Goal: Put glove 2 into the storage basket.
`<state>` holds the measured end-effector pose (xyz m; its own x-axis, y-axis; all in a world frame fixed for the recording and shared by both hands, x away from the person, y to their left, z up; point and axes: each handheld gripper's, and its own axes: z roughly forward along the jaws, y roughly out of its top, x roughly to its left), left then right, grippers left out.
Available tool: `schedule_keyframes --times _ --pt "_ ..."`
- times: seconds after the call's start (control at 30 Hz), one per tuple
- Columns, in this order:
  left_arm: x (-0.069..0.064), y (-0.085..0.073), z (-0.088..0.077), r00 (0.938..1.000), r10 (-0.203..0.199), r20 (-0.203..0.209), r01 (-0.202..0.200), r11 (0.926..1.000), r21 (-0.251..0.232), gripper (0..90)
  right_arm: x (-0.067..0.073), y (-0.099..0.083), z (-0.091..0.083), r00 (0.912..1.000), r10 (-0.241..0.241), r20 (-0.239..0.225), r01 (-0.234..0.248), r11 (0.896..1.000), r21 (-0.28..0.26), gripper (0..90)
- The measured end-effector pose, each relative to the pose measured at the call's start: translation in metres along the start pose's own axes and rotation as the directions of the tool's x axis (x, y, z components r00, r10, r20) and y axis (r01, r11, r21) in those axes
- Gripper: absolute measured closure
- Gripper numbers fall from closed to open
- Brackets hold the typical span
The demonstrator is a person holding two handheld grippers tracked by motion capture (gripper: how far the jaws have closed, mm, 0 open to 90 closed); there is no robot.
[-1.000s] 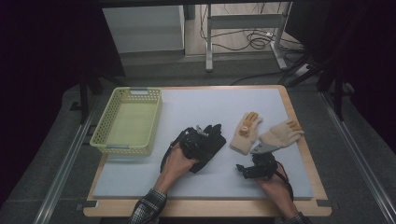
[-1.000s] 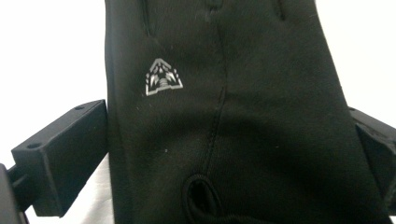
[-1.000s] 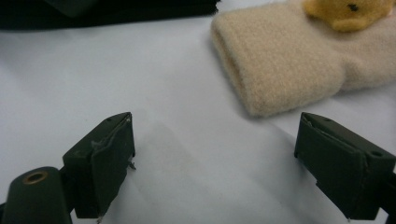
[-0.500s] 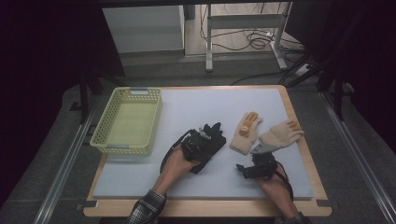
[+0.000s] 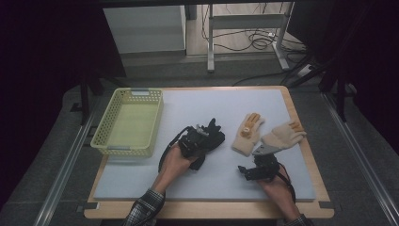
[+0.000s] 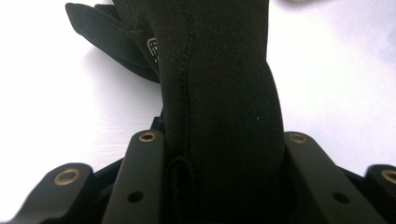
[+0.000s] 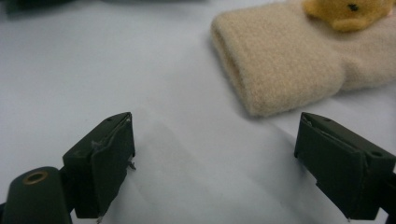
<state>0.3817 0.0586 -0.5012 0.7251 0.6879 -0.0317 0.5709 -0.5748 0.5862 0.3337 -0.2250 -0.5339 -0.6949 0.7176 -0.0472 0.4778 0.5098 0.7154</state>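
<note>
1. One yellow basket (image 5: 127, 123) sits at the left of the high view, and it looks bare inside, so I think no glove is put away yet.
2. Next, near the middle, the left hand-held gripper (image 5: 200, 141) has just been closing, and now it pinches the black glove (image 5: 214, 137) tight. In the left gripper view the black glove (image 6: 219, 107) is squeezed between both jaws.
3. That black glove lies on the white tabletop (image 5: 202, 103). Its long side runs from lower left to upper right, with the finger tips pointing up and right.
4. Then come two tan gloves, the left tan glove (image 5: 248, 133) and the right tan glove (image 5: 283, 136), fingers pointing to the upper right.
5. At the lower right, the right hand-held gripper (image 5: 258, 170) waits with jaws wide apart, holding nothing.
6. My guess: carrying all the gloves to the basket is left to do.
</note>
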Motion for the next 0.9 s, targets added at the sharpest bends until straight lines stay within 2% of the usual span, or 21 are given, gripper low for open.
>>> schedule_keyframes --times 0.2,0.3,0.33,0.5,0.53,0.63,0.73,0.8,0.87,0.9 --pt "0.009 0.008 -0.018 0.9996 -0.019 -0.020 0.019 0.9997 -0.017 65.0 0.000 0.000 0.000 1.0000 -0.001 0.000 0.001 1.000 0.000 11.8" --pt "0.021 0.016 -0.034 0.9980 -0.046 -0.042 0.045 0.9985 -0.032 64.7 0.000 0.000 0.000 1.0000 -0.001 0.000 0.001 1.000 0.000 11.8" --pt "0.021 0.016 -0.034 0.9980 -0.046 -0.042 0.045 0.9985 -0.032 64.6 0.000 0.000 0.000 1.0000 -0.001 0.000 0.001 1.000 0.000 11.8" --pt "0.038 0.021 -0.052 0.9941 -0.079 -0.074 0.076 0.9961 -0.045 64.4 0.000 0.000 0.000 1.0000 -0.001 -0.001 0.001 1.000 -0.001 11.8" --pt "0.045 0.022 -0.059 0.9919 -0.089 -0.091 0.084 0.9952 -0.049 64.4 0.000 0.000 0.000 1.0000 -0.001 -0.001 0.001 1.000 -0.001 11.8" --pt "0.053 0.023 -0.066 0.9887 -0.101 -0.111 0.095 0.9939 -0.056 64.3 0.000 0.000 0.000 1.0000 -0.003 0.000 0.003 1.000 -0.001 11.8" --pt "0.065 0.024 -0.077 0.9825 -0.125 -0.138 0.117 0.9909 -0.067 64.2 0.000 0.000 0.000 1.0000 -0.003 0.000 0.003 1.000 -0.001 11.8" --pt "0.074 0.024 -0.087 0.9761 -0.147 -0.160 0.136 0.9878 -0.075 64.1 0.000 0.000 0.000 1.0000 -0.002 0.000 0.002 1.000 -0.001 11.8" --pt "0.078 0.024 -0.090 0.9739 -0.152 -0.168 0.141 0.9870 -0.077 63.9 0.000 0.000 0.000 1.0000 -0.002 0.000 0.002 1.000 -0.001 11.8" --pt "0.082 0.024 -0.094 0.9709 -0.158 -0.180 0.146 0.9862 -0.078 63.9 0.000 0.000 0.000 1.0000 -0.001 0.000 0.001 1.000 -0.003 11.8"
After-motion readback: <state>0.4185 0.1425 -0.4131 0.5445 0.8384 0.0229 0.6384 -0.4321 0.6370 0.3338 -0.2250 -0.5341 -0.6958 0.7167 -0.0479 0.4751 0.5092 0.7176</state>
